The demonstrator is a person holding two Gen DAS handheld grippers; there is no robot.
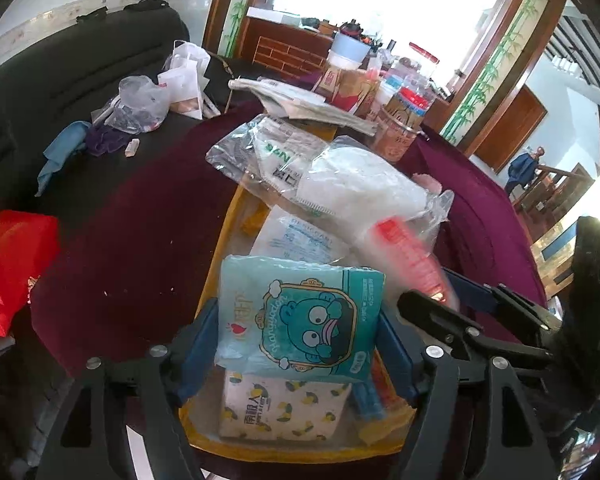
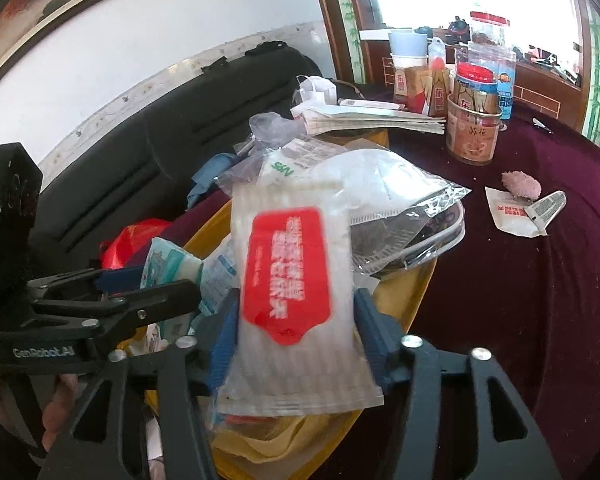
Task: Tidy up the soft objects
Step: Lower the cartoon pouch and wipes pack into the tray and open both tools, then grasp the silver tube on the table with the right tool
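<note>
My left gripper [image 1: 298, 326] is shut on a teal cartoon tissue pack [image 1: 300, 320], held over a yellow tray [image 1: 220, 240]. My right gripper [image 2: 294, 320] is shut on a white packet with a red label [image 2: 288, 276], also over the tray [image 2: 412, 292]; that packet shows blurred in the left wrist view [image 1: 408, 256]. In the tray lie a lemon-print tissue pack [image 1: 280, 412], a white wipes packet [image 1: 296, 236] and bagged face masks [image 1: 340, 176]. The left gripper shows in the right wrist view [image 2: 148, 292], still holding the teal pack [image 2: 168, 268].
The tray sits on a maroon tablecloth [image 1: 132, 232]. Behind it are a stack of papers [image 2: 372, 120], jars and cartons [image 2: 472, 120]. A pink puff [image 2: 522, 186], a sachet and a small tube lie to the right. A dark sofa [image 1: 60, 92] holds bags; a red bag [image 1: 8, 264] is left.
</note>
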